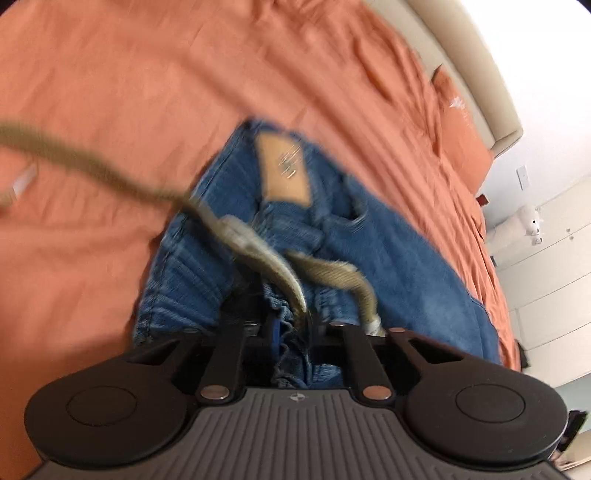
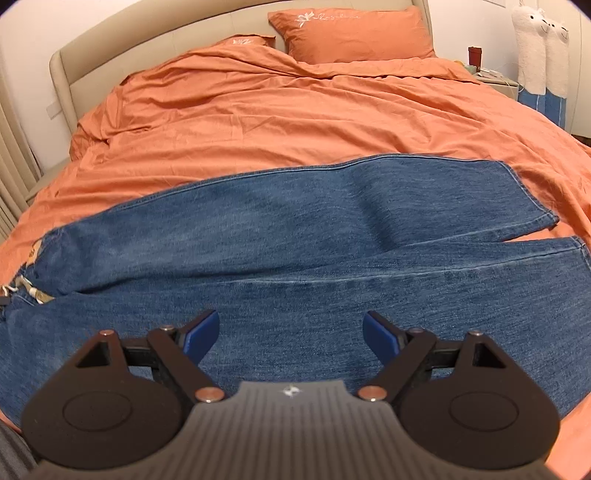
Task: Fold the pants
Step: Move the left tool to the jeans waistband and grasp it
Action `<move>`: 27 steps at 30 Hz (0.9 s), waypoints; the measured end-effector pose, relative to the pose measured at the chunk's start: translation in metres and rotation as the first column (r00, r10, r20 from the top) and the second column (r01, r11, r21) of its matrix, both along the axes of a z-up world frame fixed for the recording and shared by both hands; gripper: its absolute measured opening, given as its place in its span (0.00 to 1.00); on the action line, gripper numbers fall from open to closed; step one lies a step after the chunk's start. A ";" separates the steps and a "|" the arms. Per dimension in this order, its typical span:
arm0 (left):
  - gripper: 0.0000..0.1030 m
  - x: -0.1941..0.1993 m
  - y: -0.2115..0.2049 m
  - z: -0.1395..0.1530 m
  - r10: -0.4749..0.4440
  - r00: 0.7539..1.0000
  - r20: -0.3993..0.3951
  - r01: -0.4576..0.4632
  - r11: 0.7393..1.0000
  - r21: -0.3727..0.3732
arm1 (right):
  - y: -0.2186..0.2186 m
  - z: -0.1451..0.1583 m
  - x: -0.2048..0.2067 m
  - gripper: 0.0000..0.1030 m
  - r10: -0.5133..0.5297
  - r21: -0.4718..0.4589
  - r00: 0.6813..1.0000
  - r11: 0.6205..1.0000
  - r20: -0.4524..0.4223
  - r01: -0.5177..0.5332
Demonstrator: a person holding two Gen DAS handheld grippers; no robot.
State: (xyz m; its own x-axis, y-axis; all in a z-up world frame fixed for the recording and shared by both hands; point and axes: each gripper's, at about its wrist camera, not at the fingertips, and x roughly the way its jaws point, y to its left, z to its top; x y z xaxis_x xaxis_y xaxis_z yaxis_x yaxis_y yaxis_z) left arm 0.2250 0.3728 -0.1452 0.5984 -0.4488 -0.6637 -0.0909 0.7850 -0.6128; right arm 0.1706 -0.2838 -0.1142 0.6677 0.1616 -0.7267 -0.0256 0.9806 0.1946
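Blue jeans (image 2: 295, 236) lie spread across the orange bed, waist at the left, both legs running right with hems (image 2: 532, 206) at the right. My right gripper (image 2: 290, 334) is open and empty, just above the near leg. In the left wrist view my left gripper (image 1: 290, 326) is shut on the bunched waistband of the jeans (image 1: 288, 317). A khaki drawstring (image 1: 92, 173) trails off to the left, blurred. A tan leather patch (image 1: 282, 171) shows on the waistband.
The orange duvet (image 2: 258, 110) covers the bed, with two orange pillows (image 2: 354, 33) by the beige headboard (image 2: 147, 40). A nightstand with a cup (image 2: 474, 55) and plush alpacas (image 2: 543, 48) stand at the far right.
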 end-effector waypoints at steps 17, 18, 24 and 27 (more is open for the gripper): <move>0.11 -0.005 -0.044 -0.004 0.039 0.997 -0.061 -0.004 0.873 0.488 | -0.009 0.002 -0.010 0.79 -0.017 0.021 1.000 1.000 0.026 0.017; 0.12 -0.009 -0.047 -0.007 0.031 0.997 -0.072 0.010 0.863 0.505 | -0.009 0.001 -0.010 0.79 -0.021 0.022 1.000 1.000 0.024 0.020; 0.41 -0.016 -0.071 0.027 -0.001 0.997 -0.080 0.056 0.732 0.679 | -0.012 0.002 -0.010 0.79 -0.030 0.031 0.999 0.999 0.022 0.030; 0.41 -0.040 -0.091 0.049 -0.064 0.996 -0.062 0.089 0.661 0.745 | -0.016 0.005 -0.016 0.79 -0.035 0.051 0.998 0.998 0.043 0.033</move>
State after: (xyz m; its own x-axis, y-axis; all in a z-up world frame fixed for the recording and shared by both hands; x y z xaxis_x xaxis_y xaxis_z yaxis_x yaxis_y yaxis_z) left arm 0.1853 0.2822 -0.0958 0.5605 0.1614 -0.8123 -0.0164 0.9828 0.1840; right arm 0.1543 -0.2994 -0.1091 0.7049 0.1734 -0.6878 -0.0017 0.9701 0.2428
